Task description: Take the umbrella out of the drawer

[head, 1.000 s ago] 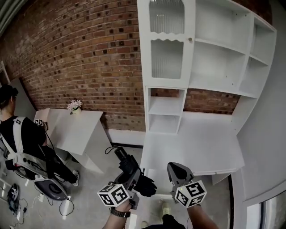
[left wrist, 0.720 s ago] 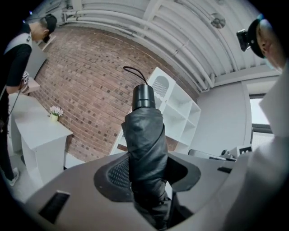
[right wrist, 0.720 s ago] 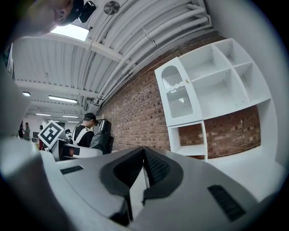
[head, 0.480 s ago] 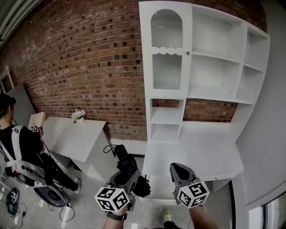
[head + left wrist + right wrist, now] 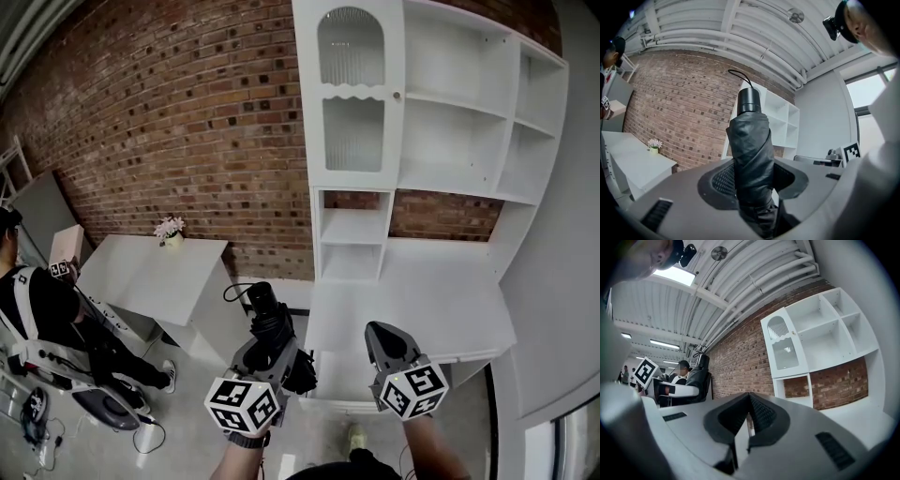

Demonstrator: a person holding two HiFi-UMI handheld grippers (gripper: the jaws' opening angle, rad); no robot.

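Head view: the left gripper (image 5: 269,349) holds a folded black umbrella (image 5: 265,317) in the air, just left of the front edge of the white desk (image 5: 422,309) and above the grey floor. The right gripper (image 5: 382,336) hangs beside it, over the desk's front edge. A white shelf unit (image 5: 450,112) stands against the brick wall (image 5: 169,122). Further left are a small table (image 5: 150,272) with flowers (image 5: 170,228) and a person (image 5: 28,300).

Left gripper view: the jaws stand partly apart and press on the umbrella's wrapped cloth from both sides. Its round handle (image 5: 749,100) points away from the camera (a thin cord loop (image 5: 738,75) sticks out of the end).

Right gripper view: the jaws meet at their tips, with nothing between them.
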